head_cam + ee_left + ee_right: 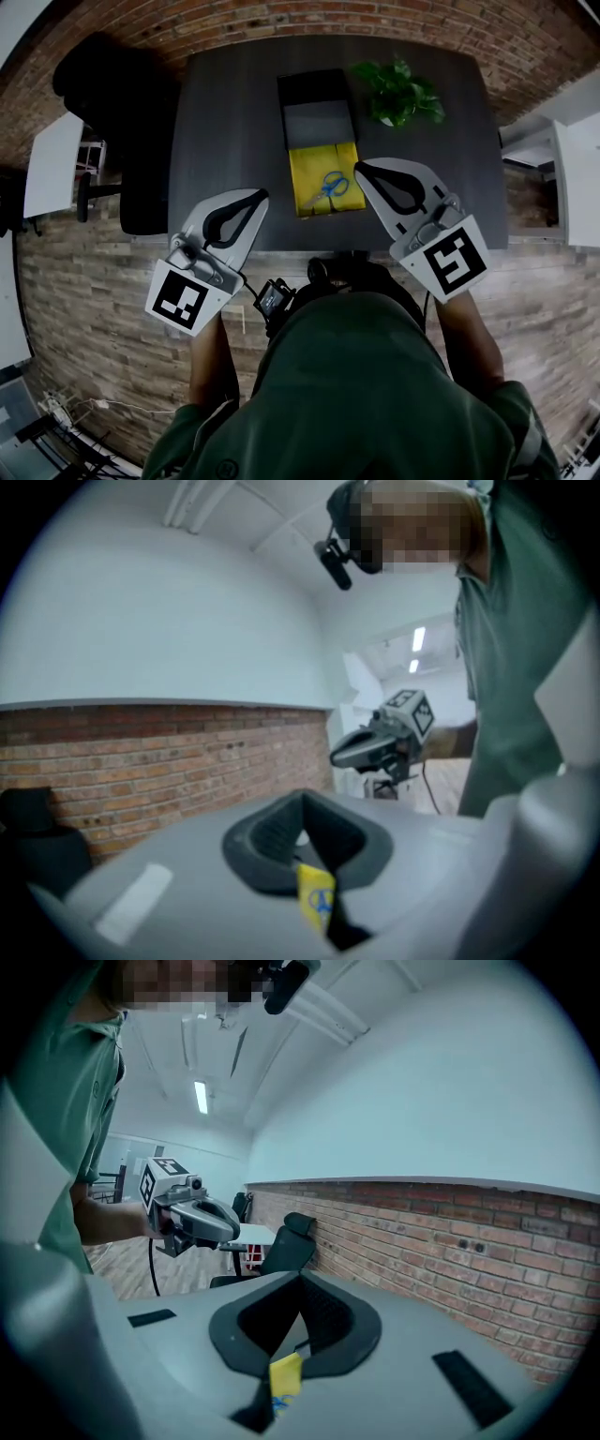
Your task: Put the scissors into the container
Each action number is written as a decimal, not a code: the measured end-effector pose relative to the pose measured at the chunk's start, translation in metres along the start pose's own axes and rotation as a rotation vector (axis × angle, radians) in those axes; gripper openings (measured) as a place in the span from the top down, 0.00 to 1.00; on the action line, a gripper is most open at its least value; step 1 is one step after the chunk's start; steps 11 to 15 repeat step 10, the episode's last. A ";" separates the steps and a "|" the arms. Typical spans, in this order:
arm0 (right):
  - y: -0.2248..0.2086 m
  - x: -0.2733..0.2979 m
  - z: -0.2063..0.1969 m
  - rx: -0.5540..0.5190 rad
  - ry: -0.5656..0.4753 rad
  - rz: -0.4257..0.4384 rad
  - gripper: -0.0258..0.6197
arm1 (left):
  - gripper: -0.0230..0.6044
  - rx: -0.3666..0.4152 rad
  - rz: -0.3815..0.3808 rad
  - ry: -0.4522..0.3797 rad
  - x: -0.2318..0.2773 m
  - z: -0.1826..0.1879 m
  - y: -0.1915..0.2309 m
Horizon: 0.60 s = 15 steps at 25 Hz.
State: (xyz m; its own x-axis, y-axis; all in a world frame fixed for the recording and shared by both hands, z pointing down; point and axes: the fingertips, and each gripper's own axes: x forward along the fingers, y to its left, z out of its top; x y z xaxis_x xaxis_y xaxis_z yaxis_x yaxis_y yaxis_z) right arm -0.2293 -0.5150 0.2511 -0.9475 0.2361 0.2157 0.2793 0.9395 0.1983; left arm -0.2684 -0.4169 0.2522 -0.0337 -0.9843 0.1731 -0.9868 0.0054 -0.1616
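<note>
Blue-handled scissors (327, 187) lie on a yellow panel (314, 169) near the front edge of the dark table (225, 141). An open dark box (317, 112) with a grey inside adjoins the panel on its far side. My left gripper (258, 195) hangs shut and empty to the left of the panel, at the table's front edge. My right gripper (361, 167) is shut and empty just right of the scissors. In the left gripper view the yellow panel (317, 899) shows below the closed jaws, with the right gripper (336, 755) beyond. The right gripper view shows the panel (285, 1374) and the left gripper (234, 1232).
A potted plant (398, 92) stands at the table's far right. A black office chair (122, 103) and a white desk (52, 164) are to the left; another white surface (577, 178) is to the right. A brick wall runs behind the table.
</note>
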 end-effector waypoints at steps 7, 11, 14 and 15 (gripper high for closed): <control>0.003 -0.022 0.009 0.002 -0.008 -0.030 0.95 | 0.96 0.009 -0.006 0.003 -0.012 0.004 -0.014; -0.001 -0.035 0.012 0.019 0.000 -0.066 0.95 | 0.96 0.023 -0.028 0.010 -0.011 0.009 -0.018; -0.001 -0.035 0.012 0.019 0.000 -0.066 0.95 | 0.96 0.023 -0.028 0.010 -0.011 0.009 -0.018; -0.001 -0.035 0.012 0.019 0.000 -0.066 0.95 | 0.96 0.023 -0.028 0.010 -0.011 0.009 -0.018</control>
